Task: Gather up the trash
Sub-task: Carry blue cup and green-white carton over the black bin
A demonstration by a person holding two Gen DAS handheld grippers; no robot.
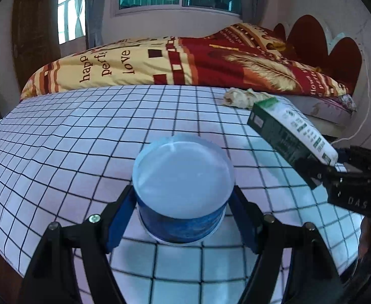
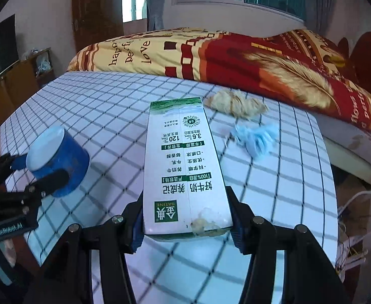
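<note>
The tabletop (image 1: 58,136) is covered with a smooth white cloth printed with a dark grid. The blue tub (image 1: 182,185) looks like plastic, its wall slightly mottled and its pale top matt. The milk carton (image 2: 185,167) is of coated paperboard with a faint sheen, soiled at one corner. The left tongs (image 1: 182,217) and right tongs (image 2: 188,228) are made of matt black plastic with blue pads (image 1: 119,217) and bright metal screws. Crumpled beige paper (image 2: 238,106) and blue tissue (image 2: 256,136) look rough. The bed quilt (image 1: 185,60) is printed cloth.

Milk carton (image 2: 185,167) "SATINE", "3.6", "120", "100%", bedspread (image 1: 124,63) "love", left gripper (image 2: 31,177) "GenRobot.AI"
</note>
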